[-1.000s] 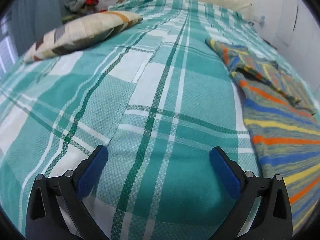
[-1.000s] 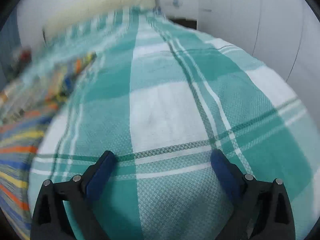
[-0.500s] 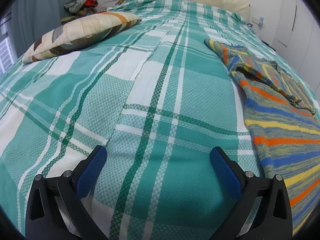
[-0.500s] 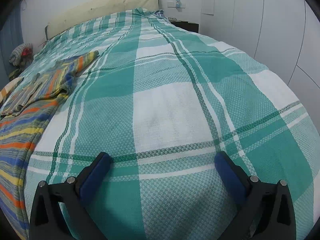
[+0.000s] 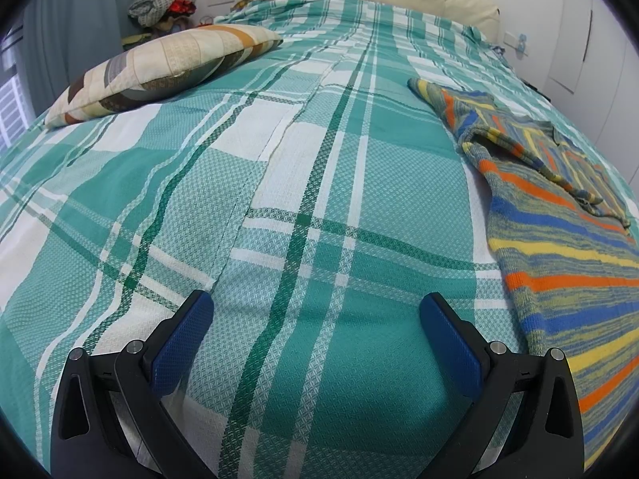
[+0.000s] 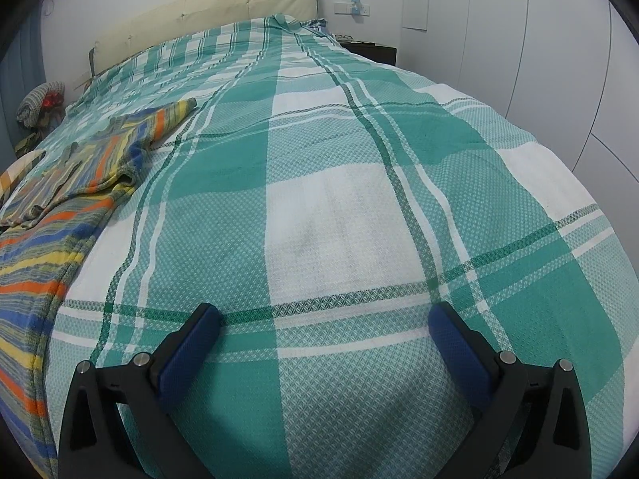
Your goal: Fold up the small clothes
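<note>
Right wrist view: claw (image 6: 323,325) wider; striped garment (image 6: 68,207) sharper.

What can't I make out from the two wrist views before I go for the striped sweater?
- Striped sweater: the left wrist view cuts off its near hem and far side at the right edge; the right wrist view cuts it at the left edge.
- Its far sleeve: hidden in both views.
- Pile by the headboard: too small to identify.
- Left gripper and right gripper: open; height above the bedspread unclear.
</note>
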Demonstrator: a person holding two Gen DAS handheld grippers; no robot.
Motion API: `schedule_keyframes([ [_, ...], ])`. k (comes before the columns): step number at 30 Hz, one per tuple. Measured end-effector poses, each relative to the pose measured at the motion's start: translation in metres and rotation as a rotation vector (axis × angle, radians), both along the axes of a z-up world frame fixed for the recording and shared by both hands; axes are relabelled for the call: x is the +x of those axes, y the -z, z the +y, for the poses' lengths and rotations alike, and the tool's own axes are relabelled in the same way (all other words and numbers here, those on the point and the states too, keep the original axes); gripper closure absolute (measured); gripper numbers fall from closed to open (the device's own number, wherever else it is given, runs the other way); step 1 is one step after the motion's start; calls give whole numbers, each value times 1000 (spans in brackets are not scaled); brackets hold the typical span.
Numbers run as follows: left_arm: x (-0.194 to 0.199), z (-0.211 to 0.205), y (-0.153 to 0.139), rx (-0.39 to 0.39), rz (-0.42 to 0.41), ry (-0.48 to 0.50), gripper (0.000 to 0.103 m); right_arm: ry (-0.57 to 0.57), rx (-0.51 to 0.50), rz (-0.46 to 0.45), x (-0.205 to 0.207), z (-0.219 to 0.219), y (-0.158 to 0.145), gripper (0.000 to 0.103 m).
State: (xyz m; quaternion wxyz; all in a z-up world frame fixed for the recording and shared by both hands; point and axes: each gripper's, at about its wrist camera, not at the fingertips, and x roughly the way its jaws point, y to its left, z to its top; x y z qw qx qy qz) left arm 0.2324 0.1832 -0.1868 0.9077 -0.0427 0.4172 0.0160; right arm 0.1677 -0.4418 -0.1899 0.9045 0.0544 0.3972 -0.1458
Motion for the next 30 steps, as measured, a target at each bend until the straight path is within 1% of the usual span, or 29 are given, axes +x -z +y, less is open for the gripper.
schedule_keyframes([
  [16, 0, 0, 0, 3, -1, 0, 1, 2, -10, 8, 0, 1, 1, 0],
  [18, 0, -1, -2, 15, 4, -3, 1, 3, -17, 14, 1, 2, 1, 0],
  [20, 2, -3, -7, 35, 32, -1, 1, -4, -22, 43, 4, 3, -2, 0],
  [22, 1, -5, -17, 31, 100, 21, 1, -39, -16, 106, 8, 3, -10, 0],
  [23, -6, -3, -27, -16, 135, 37, 2, -71, 8, 140, 7, 4, -17, 2],
  [24, -14, -2, -33, -56, 149, 55, 2, -113, 64, 155, 1, 6, -26, 4],
  [25, -28, -3, -42, -124, 163, 92, 2, -156, 125, 152, -8, 11, -36, 6],
  [26, -42, -5, -48, -170, 173, 131, 2, -209, 181, 150, -19, 18, -46, 6],
  [27, -56, -12, -54, -199, 187, 178, 2, -281, 238, 160, -33, 30, -54, 6],
  [28, -72, -22, -57, -210, 214, 240, 3, -346, 280, 187, -45, 42, -58, 6],
  [29, -83, -32, -58, -206, 236, 288, 7, -408, 317, 227, -57, 55, -59, 9],
  [30, -94, -42, -57, -198, 256, 335, 15, -458, 350, 265, -68, 67, -58, 10],
])
